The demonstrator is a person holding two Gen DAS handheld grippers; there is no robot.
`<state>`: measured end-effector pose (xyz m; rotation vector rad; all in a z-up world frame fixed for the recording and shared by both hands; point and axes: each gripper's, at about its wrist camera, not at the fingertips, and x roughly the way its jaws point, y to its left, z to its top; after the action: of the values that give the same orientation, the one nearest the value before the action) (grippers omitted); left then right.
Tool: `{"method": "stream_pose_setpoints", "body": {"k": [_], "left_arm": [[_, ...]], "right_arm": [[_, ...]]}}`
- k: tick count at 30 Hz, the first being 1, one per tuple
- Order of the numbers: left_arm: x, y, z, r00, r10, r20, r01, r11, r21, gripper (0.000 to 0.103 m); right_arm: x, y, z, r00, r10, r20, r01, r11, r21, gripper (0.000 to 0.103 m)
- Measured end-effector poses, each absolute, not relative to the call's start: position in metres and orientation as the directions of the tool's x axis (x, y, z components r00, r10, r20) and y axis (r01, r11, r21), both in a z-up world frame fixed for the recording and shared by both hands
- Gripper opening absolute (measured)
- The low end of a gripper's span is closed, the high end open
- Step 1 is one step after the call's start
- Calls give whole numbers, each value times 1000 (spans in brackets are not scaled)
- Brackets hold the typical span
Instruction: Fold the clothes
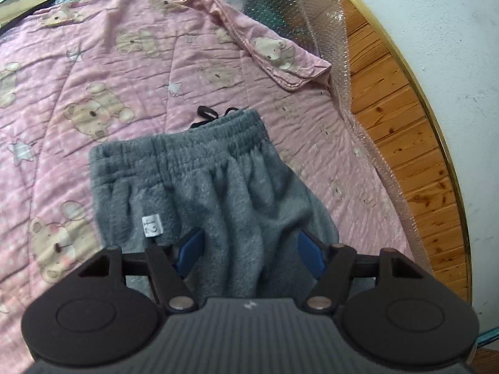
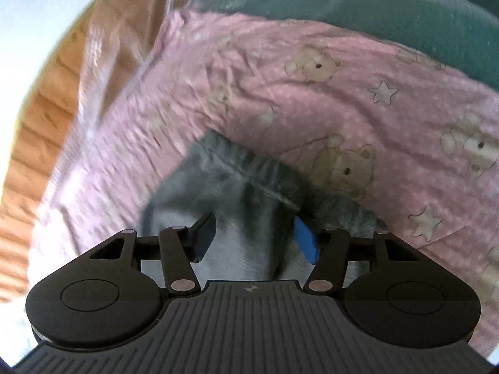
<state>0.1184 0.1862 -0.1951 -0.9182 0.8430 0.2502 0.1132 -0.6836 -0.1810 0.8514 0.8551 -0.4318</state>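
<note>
Currently we see both claws spread wide: the left claw [image 1: 249, 249] straddles bunched grey trousers [image 1: 202, 174] without clamping them, and the right claw [image 2: 254, 237] likewise.

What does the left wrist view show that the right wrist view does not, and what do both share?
Only the left wrist view shows the white size tag, the black drawstring, the blanket's folded-back corner and a dark flat object at top left. Only the right wrist view, which is blurred, shows a teal surface beyond the blanket. Both share the grey pants on the pink bear-print blanket, with fabric between each gripper's spread fingers.
</note>
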Motion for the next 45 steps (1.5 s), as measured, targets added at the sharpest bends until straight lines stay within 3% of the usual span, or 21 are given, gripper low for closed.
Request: {"method": "stream_pose_setpoints", "body": {"k": [7,11,14,18,19,20,21,25,28,36,42,45], "left_arm": [[97,171,-218,596,-205,-776,-570,574,-589,69],[104,159,-223,582,-224,-781,-553,595,-583,69],[107,162,-224,590,-198,-783,-561,597,-573,67],[117,180,-219,635,-147,-759,-572,570,-589,66],[123,183,-216,639,-151,-754,-559,582,-590,61],[130,184,-214,638,-163,-752,-537,605,-587,33],[137,185,-209,636,-171,-752,-515,632,-579,4],[145,201,-174,679,-186,-710,-444,666,-599,5],[143,216,-174,645,-202,-737,-436,695,-572,5],[140,226,-201,570,-213,-793,-442,735,-515,5],[139,227,-208,563,-200,-802,-436,752,-494,5],[139,228,-211,557,-191,-808,-442,756,-483,6]], "right_arm": [[116,-681,-183,651,76,-755,584,586,562,62],[123,-683,-187,621,5,-784,642,571,512,61],[133,-674,-195,610,96,-786,604,585,541,60],[139,-668,-191,593,13,-805,627,620,472,49],[142,-668,-194,586,24,-810,629,616,474,37],[145,-668,-195,581,25,-814,624,627,465,4],[147,-665,-191,577,9,-816,607,664,437,0],[141,-657,-153,626,-49,-778,558,726,403,0],[115,-653,-122,660,-77,-747,541,739,401,0],[71,-649,-189,508,-99,-855,647,700,303,0],[67,-647,-157,609,-143,-780,592,737,326,0],[72,-646,-175,517,-152,-843,617,748,243,0]]}}
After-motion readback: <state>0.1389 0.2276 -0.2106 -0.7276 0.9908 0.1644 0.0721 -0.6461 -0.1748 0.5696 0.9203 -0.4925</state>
